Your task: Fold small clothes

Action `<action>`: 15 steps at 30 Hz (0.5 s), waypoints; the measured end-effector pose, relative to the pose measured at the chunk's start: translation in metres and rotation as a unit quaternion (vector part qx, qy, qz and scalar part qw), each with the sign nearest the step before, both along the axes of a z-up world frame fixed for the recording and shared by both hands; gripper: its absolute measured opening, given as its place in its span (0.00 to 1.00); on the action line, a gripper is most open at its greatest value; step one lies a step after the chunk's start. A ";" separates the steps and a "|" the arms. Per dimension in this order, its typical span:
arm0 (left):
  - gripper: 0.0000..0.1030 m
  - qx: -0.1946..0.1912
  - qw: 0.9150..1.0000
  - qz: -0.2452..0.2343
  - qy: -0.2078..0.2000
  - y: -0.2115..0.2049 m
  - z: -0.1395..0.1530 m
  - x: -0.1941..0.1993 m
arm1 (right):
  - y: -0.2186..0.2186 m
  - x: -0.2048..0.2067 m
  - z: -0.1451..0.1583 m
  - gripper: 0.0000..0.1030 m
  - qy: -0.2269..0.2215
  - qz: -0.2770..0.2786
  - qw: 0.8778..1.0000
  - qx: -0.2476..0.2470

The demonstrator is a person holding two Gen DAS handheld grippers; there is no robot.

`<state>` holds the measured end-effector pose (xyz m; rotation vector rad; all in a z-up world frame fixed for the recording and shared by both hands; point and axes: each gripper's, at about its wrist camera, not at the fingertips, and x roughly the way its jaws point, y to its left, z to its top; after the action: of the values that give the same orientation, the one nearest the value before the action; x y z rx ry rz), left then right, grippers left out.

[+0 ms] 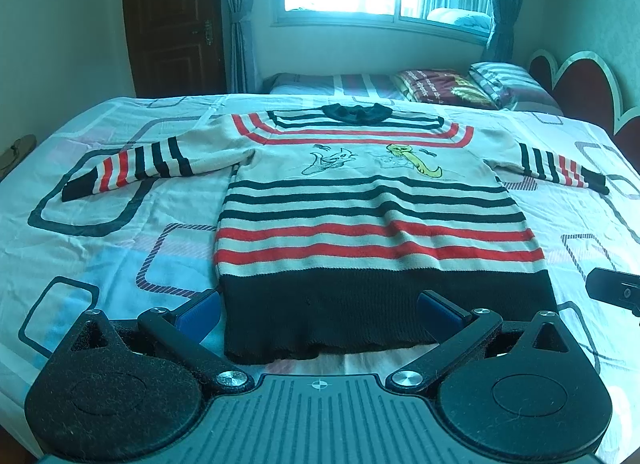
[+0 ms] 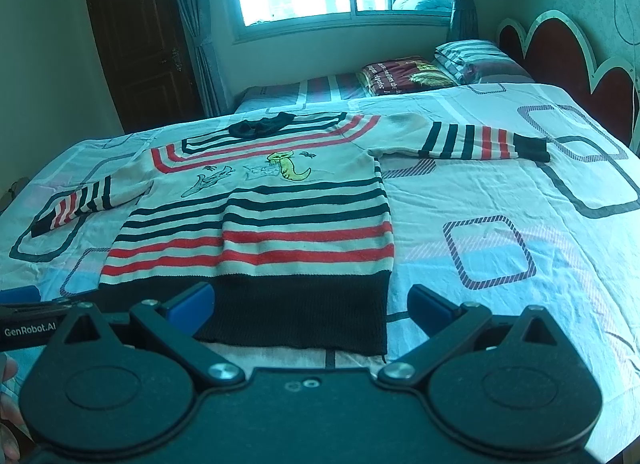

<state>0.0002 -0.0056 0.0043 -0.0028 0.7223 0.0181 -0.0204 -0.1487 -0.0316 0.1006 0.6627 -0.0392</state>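
A small striped sweater [image 1: 360,200] lies flat and face up on the bed, cream with black and red stripes, a black hem band and a black collar. Both sleeves are spread out sideways. My left gripper [image 1: 320,310] hovers open just above the near hem, its blue pads [image 1: 198,310] wide apart with nothing between them. In the right wrist view the sweater [image 2: 256,224] sits left of centre. My right gripper [image 2: 310,306] is open over the hem's right corner, empty. The left gripper's body [image 2: 28,324] shows at the left edge.
The bed sheet [image 1: 120,248] is white with rounded square patterns and slightly wrinkled. Pillows [image 2: 476,60] and a folded dark red blanket [image 2: 404,74] lie at the far end by a red headboard [image 2: 568,64]. The right gripper [image 1: 616,290] peeks in at the right edge.
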 end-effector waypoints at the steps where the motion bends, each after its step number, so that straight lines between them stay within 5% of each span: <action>1: 1.00 0.000 1.000 0.000 0.000 0.000 0.000 0.000 | 0.000 0.000 0.000 0.99 -0.001 0.001 1.000 0.000; 15: 1.00 0.000 1.000 -0.001 -0.001 -0.001 0.002 0.001 | -0.002 0.000 0.000 0.99 0.000 0.000 1.000 0.001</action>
<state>0.0010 -0.0070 0.0060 -0.0010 0.7211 0.0157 -0.0206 -0.1504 -0.0314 0.1017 0.6621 -0.0392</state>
